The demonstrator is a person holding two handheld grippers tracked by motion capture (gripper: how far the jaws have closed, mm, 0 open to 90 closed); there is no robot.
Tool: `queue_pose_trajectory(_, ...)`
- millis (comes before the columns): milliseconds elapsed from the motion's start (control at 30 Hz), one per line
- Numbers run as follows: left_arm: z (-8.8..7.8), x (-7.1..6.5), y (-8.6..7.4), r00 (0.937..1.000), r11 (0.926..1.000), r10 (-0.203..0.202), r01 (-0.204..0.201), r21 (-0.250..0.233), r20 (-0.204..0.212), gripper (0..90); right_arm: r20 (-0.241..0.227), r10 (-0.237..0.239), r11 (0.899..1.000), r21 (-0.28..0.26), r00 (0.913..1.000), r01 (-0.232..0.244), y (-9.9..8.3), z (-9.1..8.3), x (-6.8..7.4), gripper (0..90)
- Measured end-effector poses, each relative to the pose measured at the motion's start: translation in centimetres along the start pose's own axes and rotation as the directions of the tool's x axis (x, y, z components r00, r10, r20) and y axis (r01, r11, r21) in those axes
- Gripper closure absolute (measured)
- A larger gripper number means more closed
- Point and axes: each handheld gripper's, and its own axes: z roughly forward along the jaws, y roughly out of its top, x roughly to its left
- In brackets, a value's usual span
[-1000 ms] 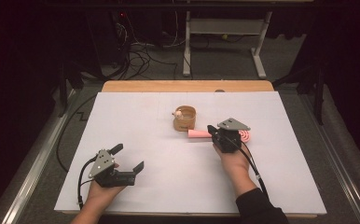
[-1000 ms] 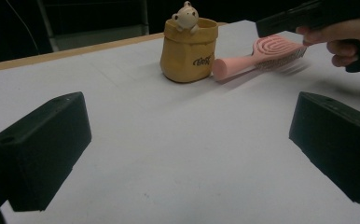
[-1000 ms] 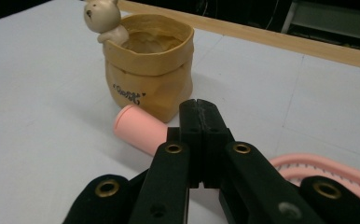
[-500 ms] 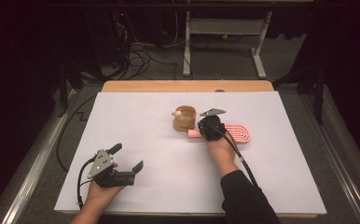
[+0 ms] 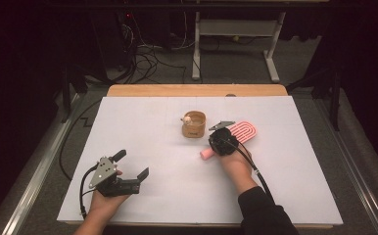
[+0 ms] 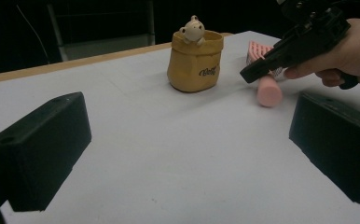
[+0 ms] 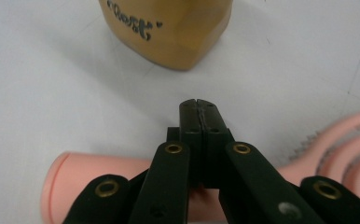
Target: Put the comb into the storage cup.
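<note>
A pink hairbrush (image 5: 244, 130) lies slanted on the white table, its round handle (image 5: 207, 153) pointing to the near left. My right gripper (image 5: 217, 138) is shut just above the handle with nothing between its jaws. In the right gripper view the closed tips (image 7: 199, 105) point at a tan pot (image 7: 169, 32), and the pink handle (image 7: 89, 184) passes underneath them. The pot (image 5: 194, 125) has a small bear figure (image 5: 188, 118) on its rim. My left gripper (image 5: 132, 165) rests open at the near left, and its own view shows nothing between its fingers (image 6: 43, 149).
The white sheet (image 5: 295, 161) covers most of the table, with a wooden strip (image 5: 197, 90) along the far edge. Beyond it are cables and a white stand's legs (image 5: 270, 63) on the dark floor. A metal rail (image 5: 25, 191) runs along the left side.
My right hand moved left along the brush, then back toward the person. The brush went from lying crosswise to slanted, handle end nearer the person. The left hand stayed put.
</note>
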Motion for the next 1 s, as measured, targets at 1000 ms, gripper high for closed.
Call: queue_pose_trajectory(1000,0.1,-0.2,0.1,1.0000,1.0000,-0.002,0.002,0.007,-0.004,0.0,-0.029,-0.073,0.997,0.017,0.9969,0.073,-3.7,-5.3,-2.1,90.0)
